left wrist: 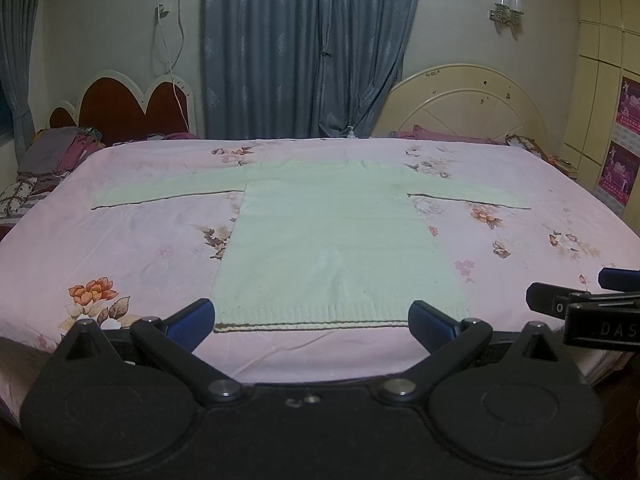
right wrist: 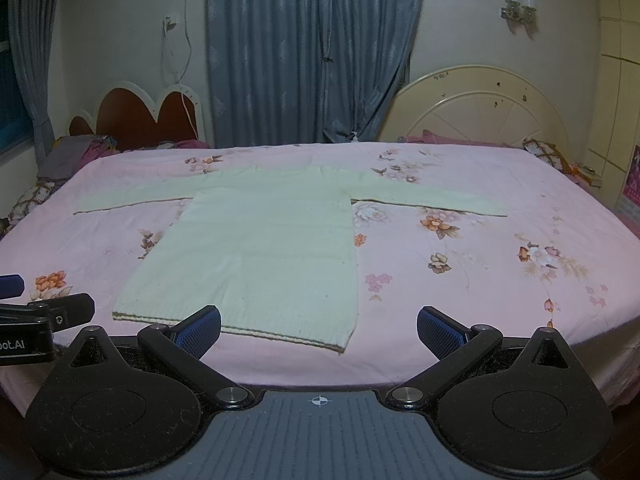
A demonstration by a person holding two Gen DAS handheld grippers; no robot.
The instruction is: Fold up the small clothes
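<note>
one pale sweater (left wrist: 332, 240) lies flat; two hand-held grippers, left (left wrist: 312, 322) and right (right wrist: 320, 330), gape wide, empty.

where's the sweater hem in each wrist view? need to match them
Left wrist: the sweater's hem runs level across lower centre, spanning the gap between the open left gripper's fingers.
Right wrist: the hem sits lower left of centre, slanting down to the right; the open right gripper is offset to the sweater's right.
Shared landmark: the grey-blue curtain behind the bed.
</note>
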